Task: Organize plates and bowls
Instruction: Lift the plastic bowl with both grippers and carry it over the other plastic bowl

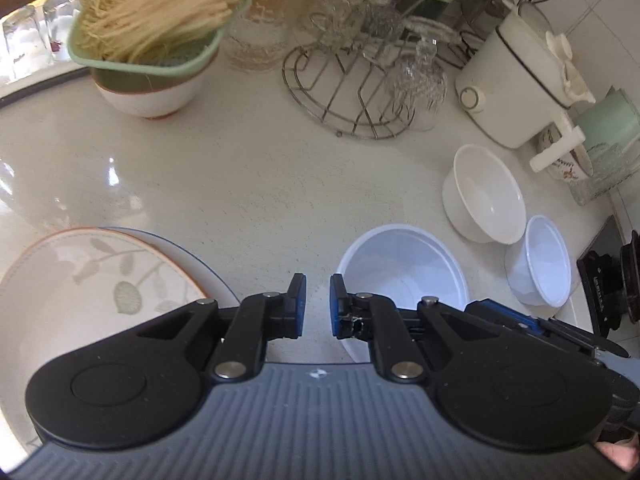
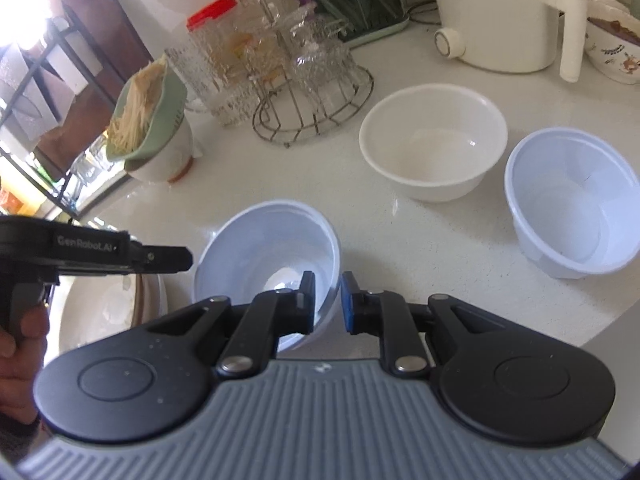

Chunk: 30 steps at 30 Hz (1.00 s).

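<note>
Three empty bowls are seen on the white desk (image 1: 240, 168): a pale plastic bowl (image 2: 272, 248) nearest to the cameras, a white bowl (image 2: 432, 148) behind it, and a second plastic bowl (image 2: 572, 208) just beside the white one, at the right. The right hand-held gripper (image 2: 326, 300) is placed at the rim of the nearest plastic bowl. One finger is inside the bowl and the other outside, so the wall is between the pads, but a narrow gap is left and the wall is not seen to be pressed.

The left hand-held gripper (image 1: 318, 304) is held over the desk between this bowl and a plate with a leaf pattern (image 1: 100, 280). Its jaws are drawn together and nothing is gripped between them. The plate is laid on another plate (image 1: 192, 256), of which only the edge is visible.

At the back of the desk a wire rack (image 1: 344, 92) with glasses is found, and a green basket (image 1: 160, 20) of pale strands is set on a white bowl with a brown foot (image 1: 152, 96). A white appliance (image 1: 512, 92) is placed at the right. A hand (image 2: 16, 344) is seen on the left hand-held gripper.
</note>
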Tool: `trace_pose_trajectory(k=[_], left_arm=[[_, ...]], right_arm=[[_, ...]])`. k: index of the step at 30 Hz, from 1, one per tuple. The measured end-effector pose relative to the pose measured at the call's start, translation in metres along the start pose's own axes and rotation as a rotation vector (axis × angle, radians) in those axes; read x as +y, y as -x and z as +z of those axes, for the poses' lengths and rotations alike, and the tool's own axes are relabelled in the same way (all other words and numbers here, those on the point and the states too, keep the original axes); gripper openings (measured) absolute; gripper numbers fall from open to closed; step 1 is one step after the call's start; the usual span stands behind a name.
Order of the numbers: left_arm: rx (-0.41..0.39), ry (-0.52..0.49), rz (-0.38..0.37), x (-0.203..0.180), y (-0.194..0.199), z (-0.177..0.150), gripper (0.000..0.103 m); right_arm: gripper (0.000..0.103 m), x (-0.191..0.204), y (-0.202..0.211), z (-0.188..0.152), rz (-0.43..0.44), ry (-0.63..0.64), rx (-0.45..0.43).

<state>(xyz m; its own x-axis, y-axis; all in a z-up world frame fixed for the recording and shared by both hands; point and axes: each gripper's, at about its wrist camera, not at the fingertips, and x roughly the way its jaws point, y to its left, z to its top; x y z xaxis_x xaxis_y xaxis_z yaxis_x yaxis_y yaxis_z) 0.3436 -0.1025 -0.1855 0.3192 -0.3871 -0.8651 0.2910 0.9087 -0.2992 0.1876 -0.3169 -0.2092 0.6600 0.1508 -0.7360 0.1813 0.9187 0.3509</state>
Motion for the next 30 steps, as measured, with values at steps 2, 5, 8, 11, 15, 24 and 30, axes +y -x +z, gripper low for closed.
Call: trace_pose_trajectory(k=[2, 5, 8, 11, 15, 24, 30], left_arm=[[-0.009, -0.009, 0.002, -0.001, 0.006, 0.000, 0.013], [-0.024, -0.034, 0.005, -0.004, 0.017, -0.001, 0.013], [-0.049, -0.046, 0.003, -0.008, 0.033, 0.000, 0.013], [-0.075, -0.058, -0.011, -0.013, 0.050, 0.001, 0.013], [-0.108, -0.075, -0.035, -0.021, 0.071, 0.000, 0.013], [-0.154, -0.053, -0.107, -0.036, 0.120, -0.023, 0.013], [-0.193, -0.092, -0.091, -0.043, 0.137, -0.039, 0.013]], right_arm=[[0.034, 0.001, 0.007, 0.002, -0.024, 0.003, -0.022], [0.038, 0.003, 0.019, 0.007, -0.045, 0.011, -0.066], [0.038, 0.006, 0.033, 0.012, -0.060, 0.011, -0.093], [0.038, 0.012, 0.049, 0.016, -0.063, 0.008, -0.126], [0.038, 0.021, 0.070, 0.020, -0.064, 0.011, -0.167], [0.038, 0.036, 0.109, 0.021, -0.092, -0.007, -0.217], [0.038, 0.045, 0.133, 0.008, -0.094, 0.005, -0.233]])
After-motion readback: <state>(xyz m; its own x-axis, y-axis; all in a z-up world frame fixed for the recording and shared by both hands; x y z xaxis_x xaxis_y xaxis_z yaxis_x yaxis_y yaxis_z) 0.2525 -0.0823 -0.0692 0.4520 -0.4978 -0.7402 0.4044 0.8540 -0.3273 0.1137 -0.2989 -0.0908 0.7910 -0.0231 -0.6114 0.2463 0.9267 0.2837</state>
